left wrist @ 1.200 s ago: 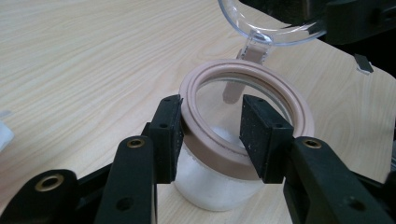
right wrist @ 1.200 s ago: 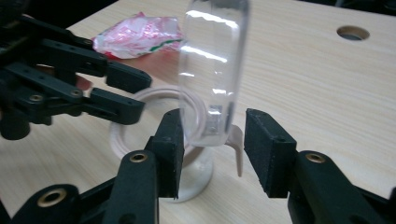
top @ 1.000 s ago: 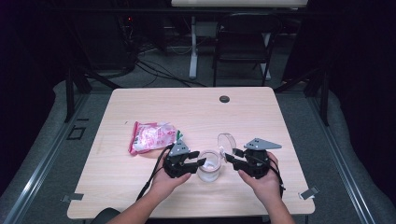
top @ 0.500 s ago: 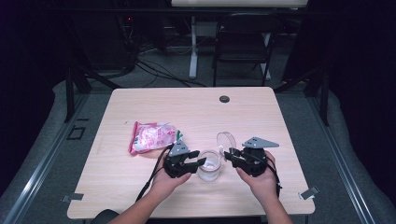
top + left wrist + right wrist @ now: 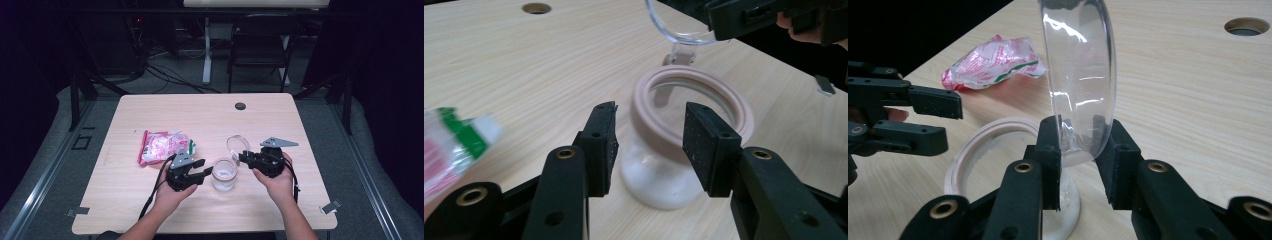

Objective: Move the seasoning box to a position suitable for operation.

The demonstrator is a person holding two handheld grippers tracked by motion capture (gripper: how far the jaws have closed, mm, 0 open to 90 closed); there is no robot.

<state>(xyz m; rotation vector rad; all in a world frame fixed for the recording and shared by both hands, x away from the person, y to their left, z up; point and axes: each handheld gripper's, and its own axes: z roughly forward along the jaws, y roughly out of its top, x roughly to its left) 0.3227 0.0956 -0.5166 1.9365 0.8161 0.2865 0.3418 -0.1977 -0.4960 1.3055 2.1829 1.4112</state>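
A clear glass jar (image 5: 223, 175) with a pinkish rim (image 5: 698, 71) stands on the table, its hinged clear lid (image 5: 238, 145) swung up on edge. My right gripper (image 5: 243, 157) has just been closing. In the right gripper view (image 5: 1079, 150) its pads sit against both faces of the lid's (image 5: 1078, 65) lower edge. My left gripper (image 5: 207, 173) is just left of the jar. Its jaws (image 5: 650, 145) are open, and the jar stands just past their tips without being pressed.
A pink, white and green snack packet (image 5: 162, 146) lies left of the jar, close behind my left hand. A round cable hole (image 5: 240, 106) sits near the table's (image 5: 200, 115) far edge. A dark chair (image 5: 262, 45) stands beyond the table.
My right gripper has shifted slightly left toward the raised lid and its jaws have narrowed around it. The left gripper, the jar and the packet have stayed in place.
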